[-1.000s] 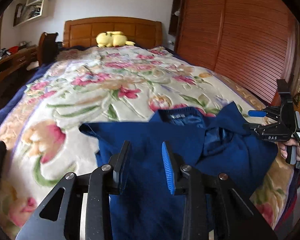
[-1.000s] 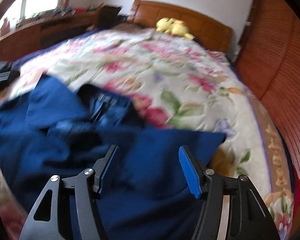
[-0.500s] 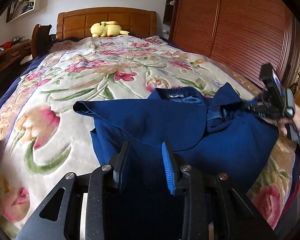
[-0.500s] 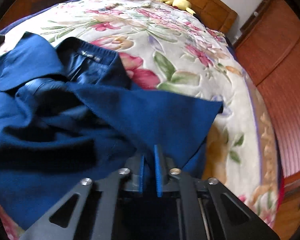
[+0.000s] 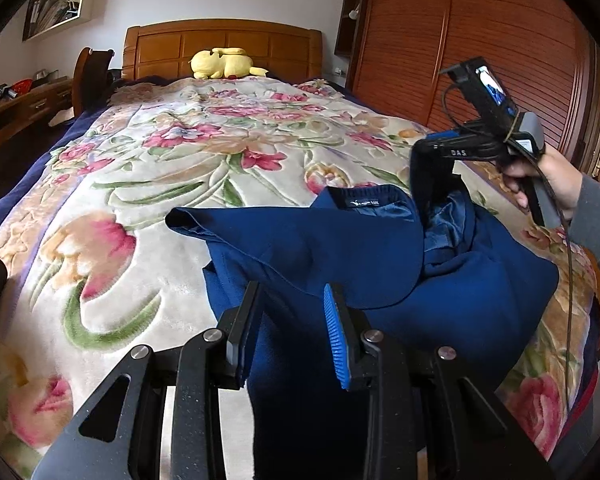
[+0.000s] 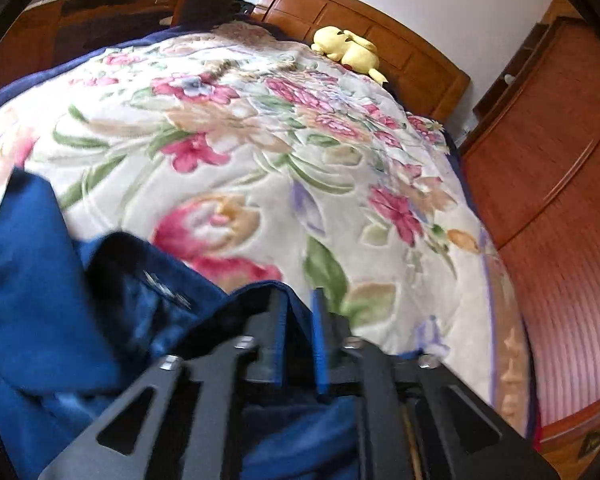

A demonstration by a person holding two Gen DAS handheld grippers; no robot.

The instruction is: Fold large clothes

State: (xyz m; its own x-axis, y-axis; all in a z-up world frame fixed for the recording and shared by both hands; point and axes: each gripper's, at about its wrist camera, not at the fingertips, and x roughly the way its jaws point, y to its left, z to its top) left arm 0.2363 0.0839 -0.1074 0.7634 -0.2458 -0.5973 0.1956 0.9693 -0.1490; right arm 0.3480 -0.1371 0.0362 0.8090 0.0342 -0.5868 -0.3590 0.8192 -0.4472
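A dark blue garment (image 5: pixel 340 248) lies crumpled at the near end of the bed, its labelled collar (image 5: pixel 364 203) facing the headboard. My left gripper (image 5: pixel 290 320) hovers over the near part, fingers apart, with cloth showing in the gap but no pinch visible. A hand (image 5: pixel 548 176) at the right holds my right gripper (image 5: pixel 424 152) raised above the collar, and a strip of the garment hangs from its tips. In the blurred right wrist view, blue garment cloth (image 6: pixel 40 280) drapes over and between the right gripper's (image 6: pixel 298 308) narrow jaws, which are opening.
A floral blanket (image 5: pixel 180 160) covers the bed. A yellow plush toy (image 5: pixel 224 63) rests by the wooden headboard (image 5: pixel 220 40). Slatted wardrobe doors (image 5: pixel 480 60) run along the right side. A desk (image 5: pixel 20 104) and a chair (image 5: pixel 92 76) stand at the left.
The right gripper went from wide open to shut on the garment's right edge. It then lifted that cloth up and carried it in over the collar. The left gripper stayed put.
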